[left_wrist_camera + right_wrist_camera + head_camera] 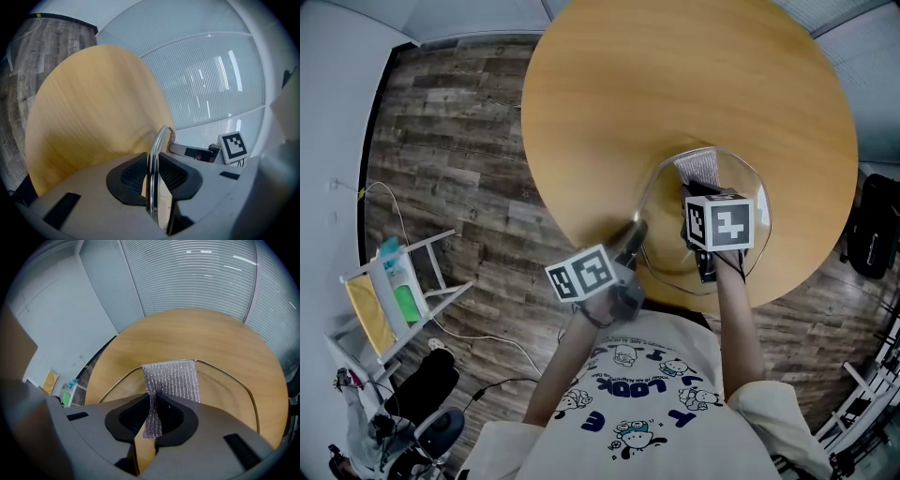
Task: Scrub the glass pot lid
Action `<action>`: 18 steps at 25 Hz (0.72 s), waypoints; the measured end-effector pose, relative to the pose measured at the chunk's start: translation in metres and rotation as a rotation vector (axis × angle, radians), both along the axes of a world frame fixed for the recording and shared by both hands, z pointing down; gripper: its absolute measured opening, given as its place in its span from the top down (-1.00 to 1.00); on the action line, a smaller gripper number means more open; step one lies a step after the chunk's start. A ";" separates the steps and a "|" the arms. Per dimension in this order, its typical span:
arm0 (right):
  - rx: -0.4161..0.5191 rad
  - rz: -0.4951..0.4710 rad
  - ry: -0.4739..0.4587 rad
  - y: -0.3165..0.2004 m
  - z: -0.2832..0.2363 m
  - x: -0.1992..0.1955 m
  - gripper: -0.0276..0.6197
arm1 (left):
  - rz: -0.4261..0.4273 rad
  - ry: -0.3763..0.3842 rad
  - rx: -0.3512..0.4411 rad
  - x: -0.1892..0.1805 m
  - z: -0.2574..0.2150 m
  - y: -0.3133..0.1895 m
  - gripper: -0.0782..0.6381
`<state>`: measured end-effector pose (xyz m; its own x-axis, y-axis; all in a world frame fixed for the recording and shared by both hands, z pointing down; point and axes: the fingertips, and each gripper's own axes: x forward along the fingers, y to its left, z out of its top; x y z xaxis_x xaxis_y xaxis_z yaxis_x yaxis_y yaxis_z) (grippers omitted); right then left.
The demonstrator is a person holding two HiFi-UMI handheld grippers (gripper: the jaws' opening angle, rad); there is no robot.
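Left gripper [628, 242] [153, 176]: jaws clamped on the metal rim of the glass pot lid [664, 234] [157, 149], seen edge-on. Right gripper [694, 192] [153, 414]: jaws pinched shut on a silver mesh scrub cloth [698, 167] [171, 379], which lies spread on the glass. Lid sits over the near edge of the round wooden table [675, 75]; the far tabletop is bare. On the floor to the left, well apart: a small white rack [398, 286] and a cable [502, 337]
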<state>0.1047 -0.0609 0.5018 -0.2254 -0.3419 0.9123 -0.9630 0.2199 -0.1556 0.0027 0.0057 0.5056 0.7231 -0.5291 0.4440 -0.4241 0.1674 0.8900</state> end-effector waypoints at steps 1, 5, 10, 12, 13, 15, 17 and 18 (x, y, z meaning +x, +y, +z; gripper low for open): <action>0.003 0.003 0.004 -0.001 -0.001 0.003 0.73 | 0.000 0.000 0.001 0.000 0.000 0.000 0.57; 0.004 0.019 0.006 0.001 0.000 0.011 0.73 | -0.003 0.006 0.001 0.001 -0.001 0.001 0.57; 0.008 0.029 0.007 0.003 0.001 0.014 0.73 | -0.004 0.008 0.001 0.000 0.001 0.003 0.57; 0.013 0.031 0.014 0.003 0.000 0.016 0.73 | -0.003 0.007 0.002 0.000 0.001 0.003 0.57; 0.013 0.032 0.015 0.003 -0.001 0.017 0.73 | -0.003 0.007 0.003 0.001 0.001 0.003 0.57; 0.008 0.036 0.011 0.003 0.000 0.019 0.73 | -0.003 0.008 0.003 0.002 0.000 0.002 0.57; 0.008 0.038 0.014 0.002 0.000 0.021 0.73 | -0.002 0.009 0.003 0.002 -0.001 0.001 0.57; 0.009 0.040 0.018 0.002 -0.001 0.022 0.73 | -0.002 0.009 0.003 0.002 -0.001 0.001 0.57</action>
<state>0.1264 -0.0587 0.5012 -0.1950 -0.3585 0.9129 -0.9737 0.1828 -0.1362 0.0051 0.0062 0.5047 0.7263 -0.5315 0.4359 -0.4155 0.1657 0.8944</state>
